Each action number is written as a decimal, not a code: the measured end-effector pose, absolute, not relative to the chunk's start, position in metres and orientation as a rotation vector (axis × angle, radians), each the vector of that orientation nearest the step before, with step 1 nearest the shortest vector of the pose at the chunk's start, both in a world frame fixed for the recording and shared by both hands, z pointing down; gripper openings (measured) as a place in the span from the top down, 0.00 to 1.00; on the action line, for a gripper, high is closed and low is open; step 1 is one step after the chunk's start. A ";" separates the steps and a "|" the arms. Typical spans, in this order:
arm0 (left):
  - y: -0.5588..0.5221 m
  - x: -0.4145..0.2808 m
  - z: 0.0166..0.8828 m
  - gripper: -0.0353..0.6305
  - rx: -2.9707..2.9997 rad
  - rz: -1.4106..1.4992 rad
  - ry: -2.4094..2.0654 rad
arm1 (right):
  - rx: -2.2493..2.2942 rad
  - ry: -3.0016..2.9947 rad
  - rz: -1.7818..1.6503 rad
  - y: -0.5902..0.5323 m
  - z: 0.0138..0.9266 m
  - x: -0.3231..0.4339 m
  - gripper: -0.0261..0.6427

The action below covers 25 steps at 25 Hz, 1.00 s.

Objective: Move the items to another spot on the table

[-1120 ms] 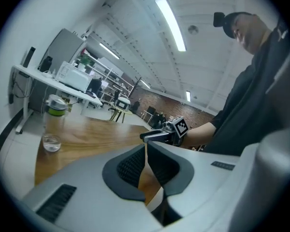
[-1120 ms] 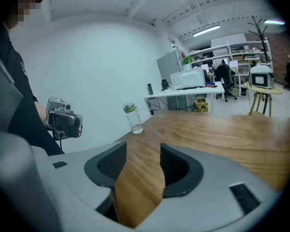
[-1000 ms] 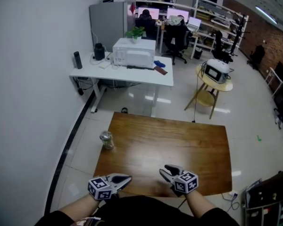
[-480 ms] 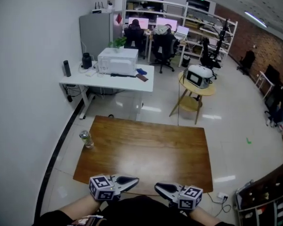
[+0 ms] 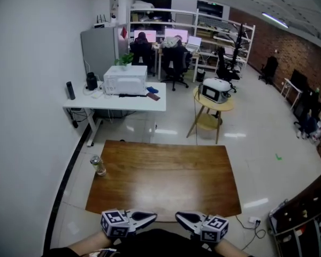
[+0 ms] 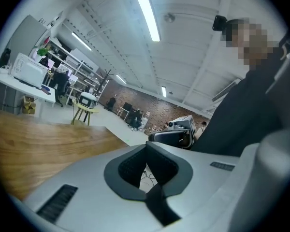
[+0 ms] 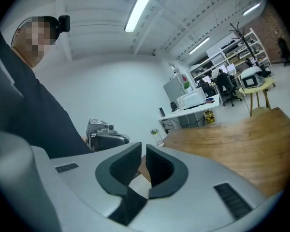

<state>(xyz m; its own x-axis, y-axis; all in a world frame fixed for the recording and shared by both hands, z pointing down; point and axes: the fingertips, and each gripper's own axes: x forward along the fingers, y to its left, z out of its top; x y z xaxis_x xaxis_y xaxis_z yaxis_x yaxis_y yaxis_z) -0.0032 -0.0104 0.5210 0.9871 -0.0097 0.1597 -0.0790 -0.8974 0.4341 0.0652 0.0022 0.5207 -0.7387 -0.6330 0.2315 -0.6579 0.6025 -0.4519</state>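
Observation:
A small clear jar (image 5: 98, 165) with a metal lid stands at the far left edge of the brown wooden table (image 5: 166, 181); it also shows in the right gripper view as the jar (image 7: 157, 136). Both grippers hover at the table's near edge, tips facing each other, far from the jar. My left gripper (image 5: 153, 216) is shut and empty; its pads meet at the tip (image 6: 146, 146). On my right gripper (image 5: 178, 216) the jaws are closing, down to a thin slit (image 7: 143, 147), with nothing between them.
A white desk (image 5: 117, 101) with a white box-like appliance stands beyond the table. A small round side table (image 5: 211, 105) carries another appliance. A white wall runs along the left. Cables (image 5: 257, 222) lie on the floor right of the table.
Both grippers have drawn back from over the table to its near edge. The right jaws have closed. The head view has lifted, so the table sits lower and farther.

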 end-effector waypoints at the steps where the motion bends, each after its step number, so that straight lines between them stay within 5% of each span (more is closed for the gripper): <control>1: -0.007 0.001 0.519 0.94 2.681 0.212 -0.082 | 1.101 -2.787 0.819 0.006 0.519 0.072 0.95; 13: 0.067 0.100 0.527 0.94 2.576 0.138 -0.127 | 0.907 -2.883 0.926 0.063 0.513 0.149 0.96; 25: 0.057 0.077 0.516 0.94 2.651 0.165 -0.085 | 1.000 -2.945 1.003 0.055 0.502 0.131 0.96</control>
